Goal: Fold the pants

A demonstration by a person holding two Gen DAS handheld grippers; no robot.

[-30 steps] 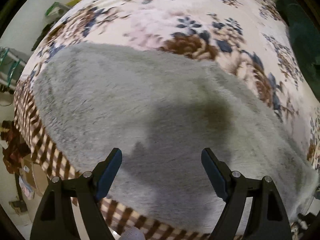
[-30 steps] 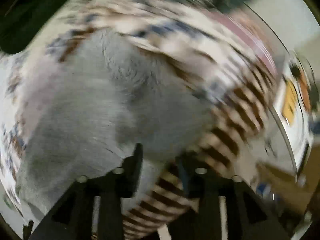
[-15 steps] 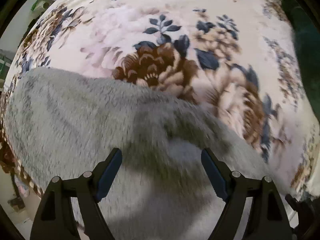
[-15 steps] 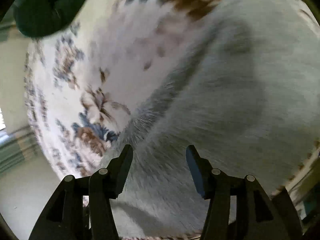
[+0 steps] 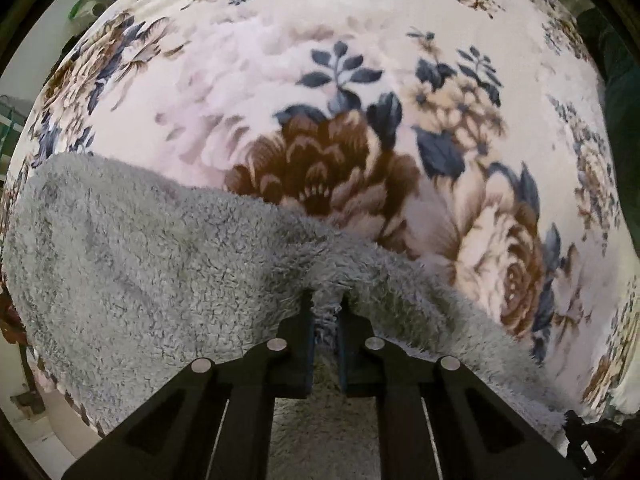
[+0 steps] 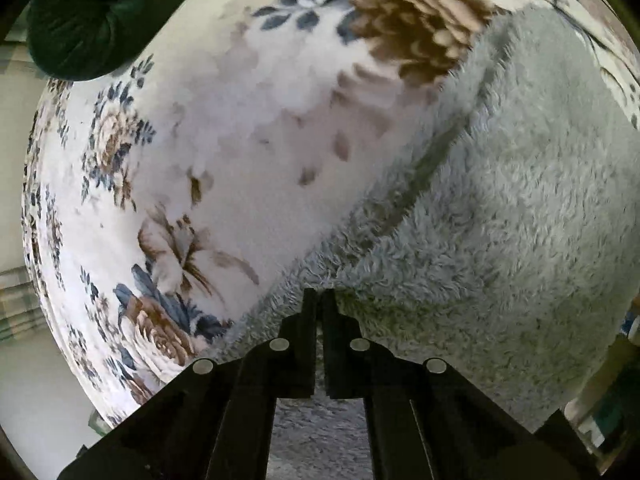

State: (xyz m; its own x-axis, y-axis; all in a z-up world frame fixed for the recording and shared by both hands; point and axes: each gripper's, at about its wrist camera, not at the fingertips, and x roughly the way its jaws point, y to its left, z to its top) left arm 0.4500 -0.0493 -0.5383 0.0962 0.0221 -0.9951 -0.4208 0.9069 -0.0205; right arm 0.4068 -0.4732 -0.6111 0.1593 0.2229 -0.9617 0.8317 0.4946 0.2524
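Grey fluffy pants point(image 5: 152, 264) lie on a floral blanket point(image 5: 320, 80). My left gripper point(image 5: 326, 300) is shut on the far edge of the pants, with fleece pinched between its black fingers. In the right wrist view the same grey pants point(image 6: 500, 220) fill the right side. My right gripper point(image 6: 320, 296) is shut on their edge where it meets the blanket point(image 6: 240, 140). The rest of the pants is out of frame.
A dark green cloth point(image 6: 84, 12) lies at the far end of the blanket and shows at the right edge of the left wrist view point(image 5: 616, 76). A brown checked blanket border point(image 5: 76, 408) hangs at the lower left. Room clutter sits beyond the bed edges.
Both grippers have moved forward to the pants' far edge and closed on it. A second ago both were open above the grey fabric.
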